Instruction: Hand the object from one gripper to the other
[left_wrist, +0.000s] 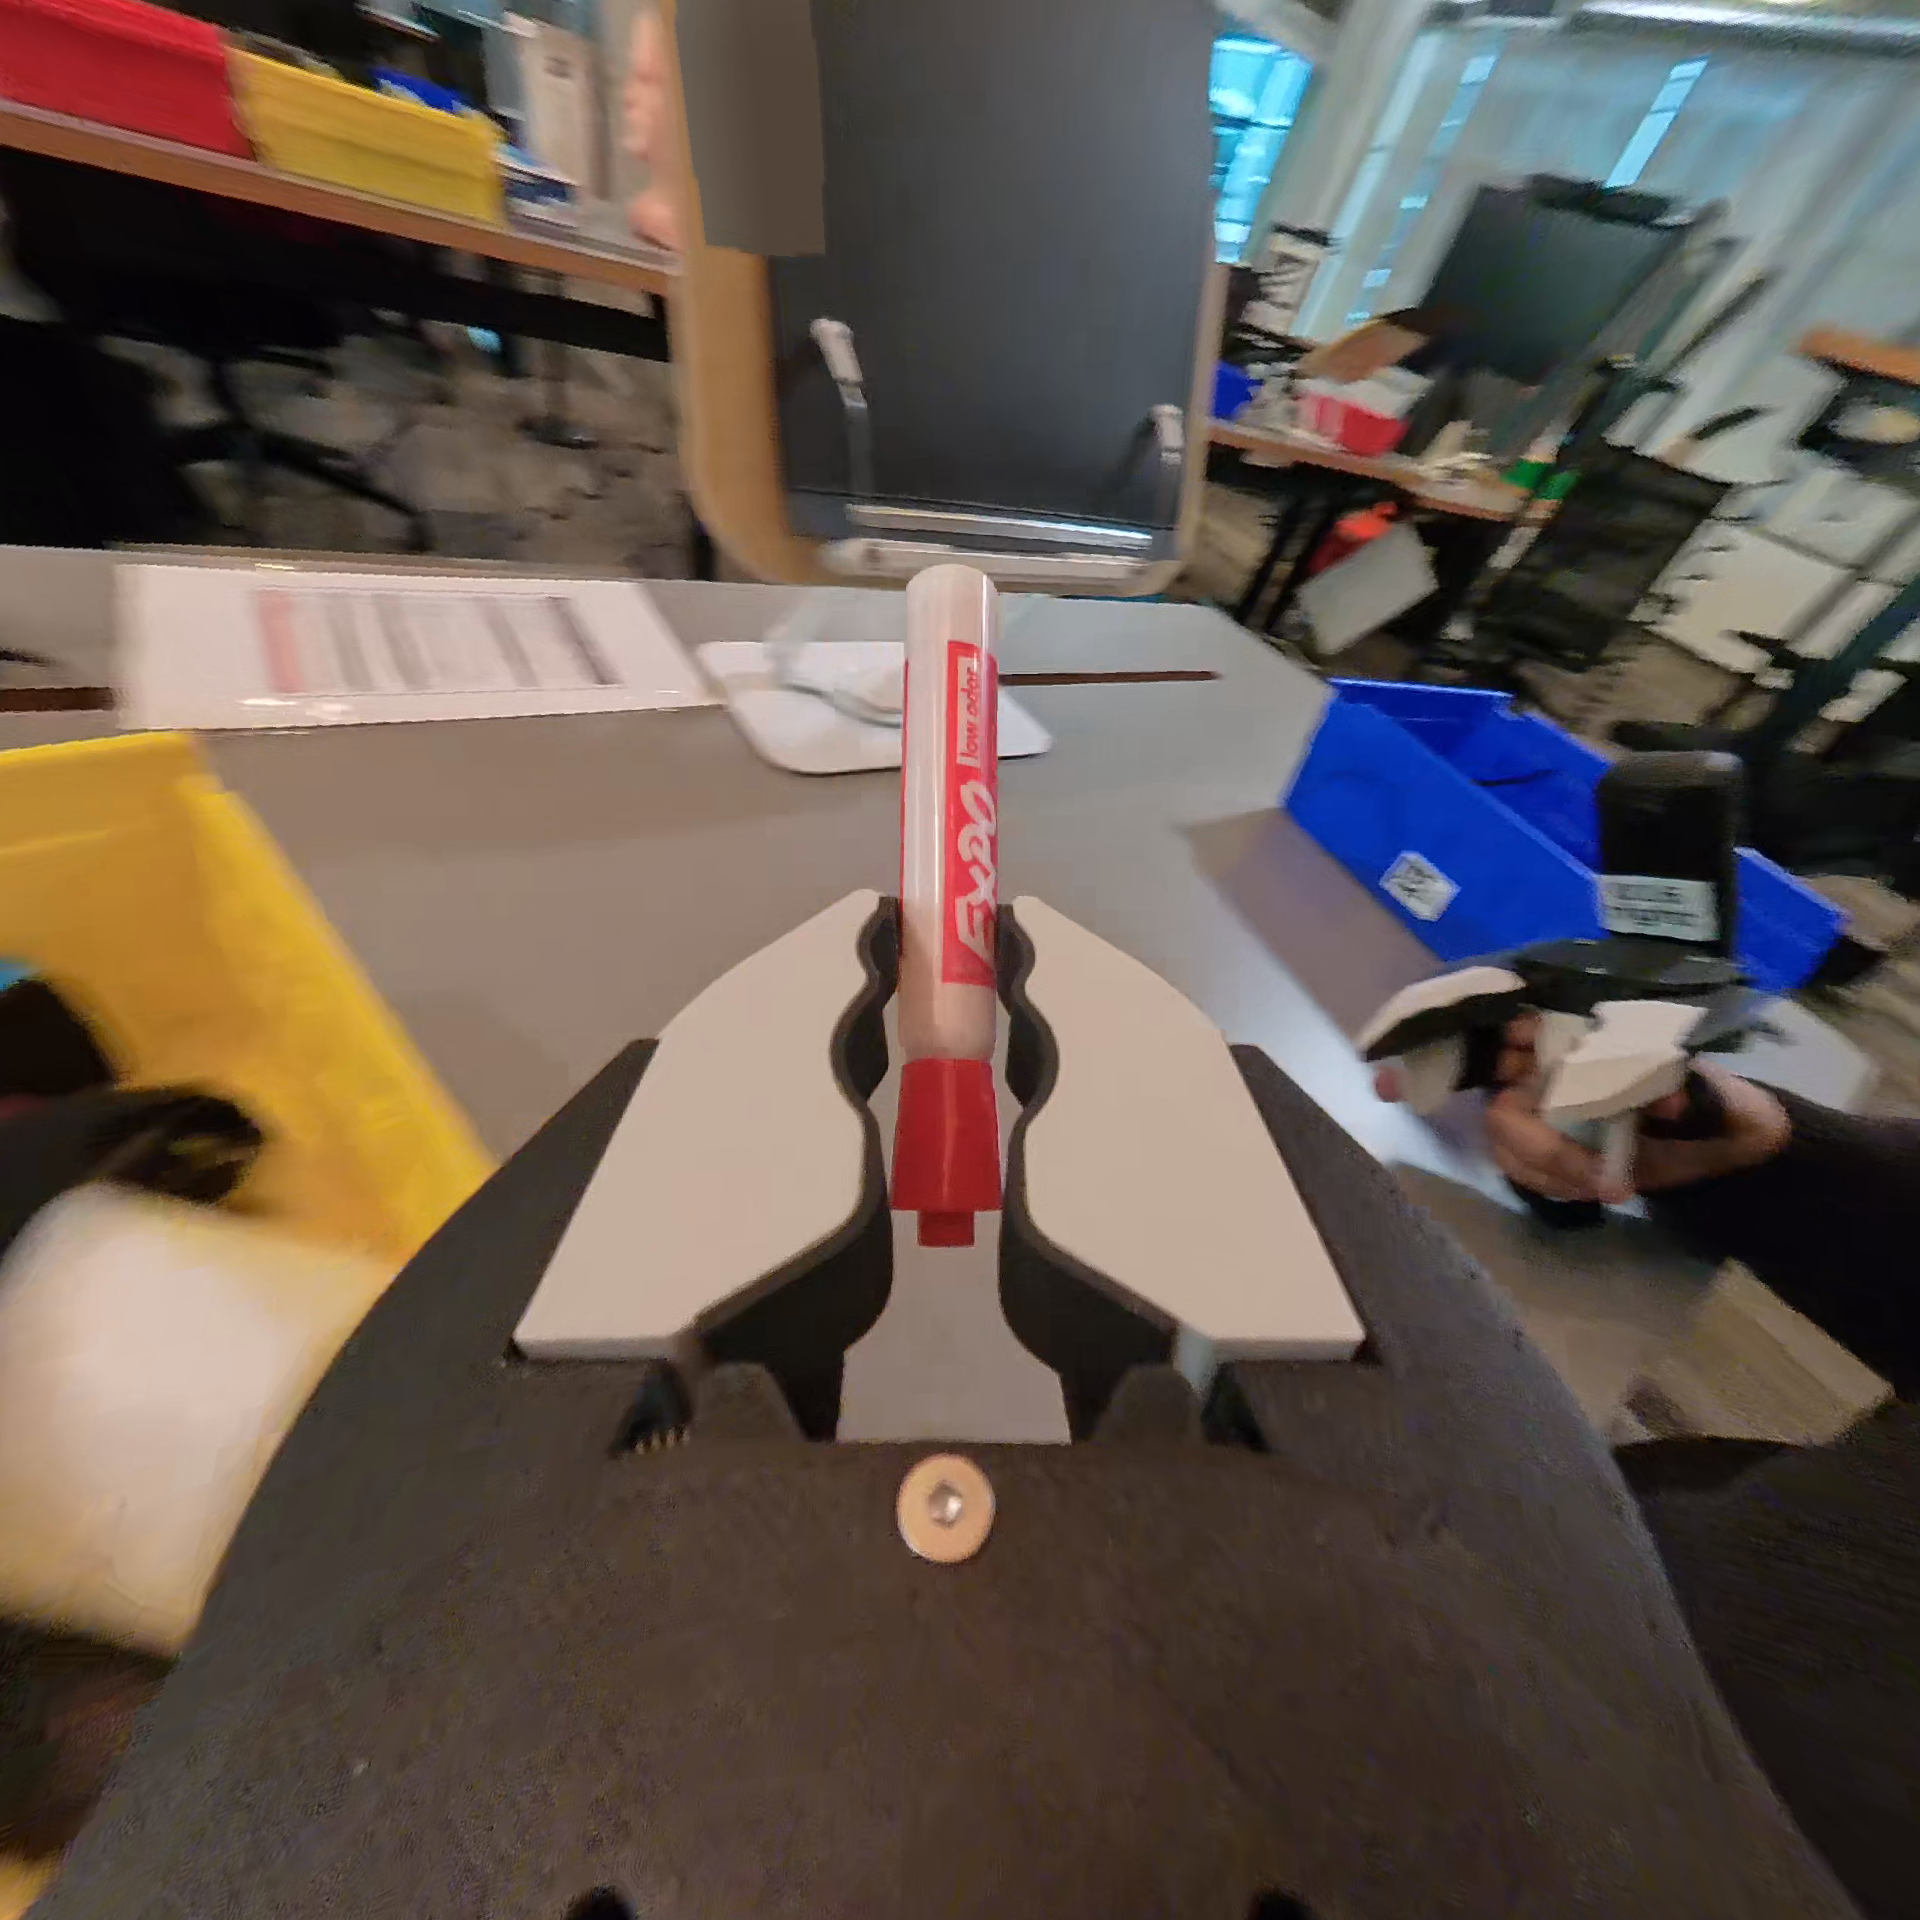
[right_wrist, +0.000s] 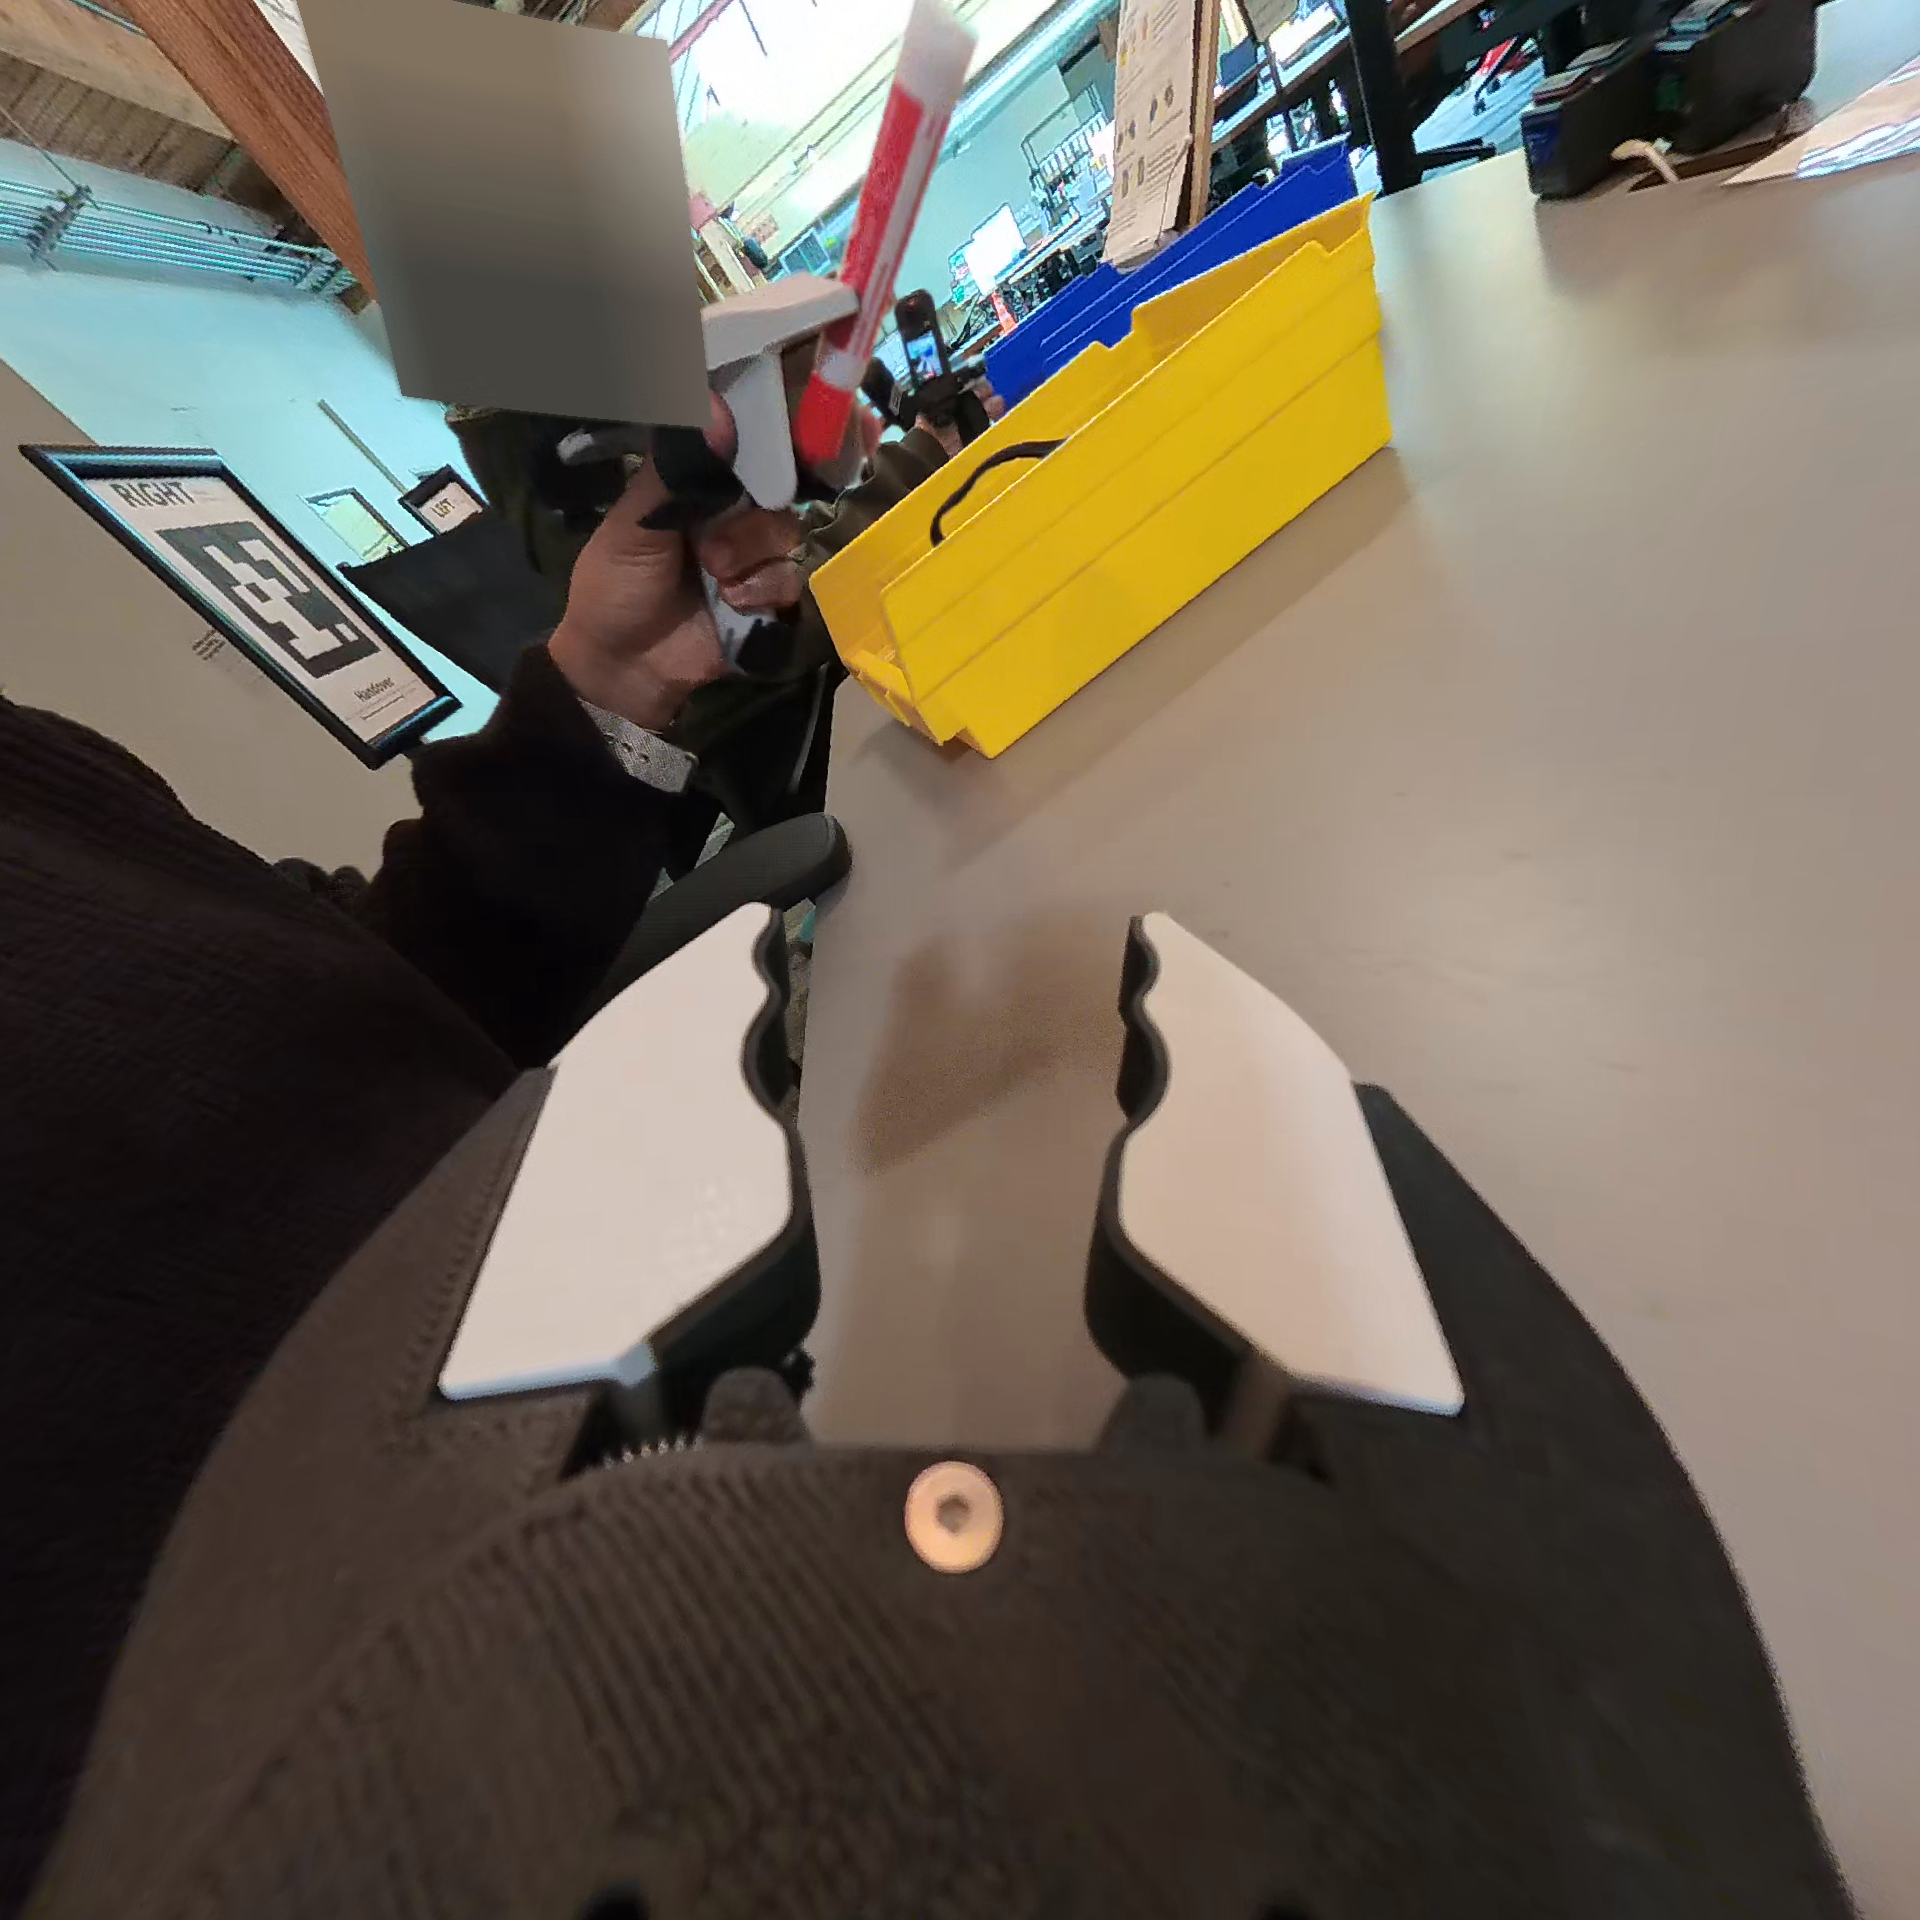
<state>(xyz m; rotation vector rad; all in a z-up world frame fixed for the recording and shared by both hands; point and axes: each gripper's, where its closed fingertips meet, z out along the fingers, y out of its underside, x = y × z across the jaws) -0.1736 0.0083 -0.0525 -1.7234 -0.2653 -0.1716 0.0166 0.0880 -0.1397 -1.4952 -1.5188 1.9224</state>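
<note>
A white marker with a red cap and red label (left_wrist: 948, 831) stands lengthwise between the fingers of my left gripper (left_wrist: 945, 925), cap end toward the camera. The left gripper is shut on it and holds it above the grey table (left_wrist: 520, 862). My right gripper (right_wrist: 951, 935) is open and empty, low over the table near its front edge. In the left wrist view the right gripper (left_wrist: 1455, 1049) shows at the far right, held in a hand. In the right wrist view the left gripper (right_wrist: 821, 332) shows up at the left with the marker (right_wrist: 883, 229) tilted upward.
A yellow bin (right_wrist: 1122, 520) stands on the table at the left, also seen in the left wrist view (left_wrist: 187, 935). A blue bin (left_wrist: 1475, 821) sits at the table's right edge. A white sheet (left_wrist: 395, 644) and a white tray (left_wrist: 831, 717) lie at the back. A framed marker sign (right_wrist: 249, 592) stands behind.
</note>
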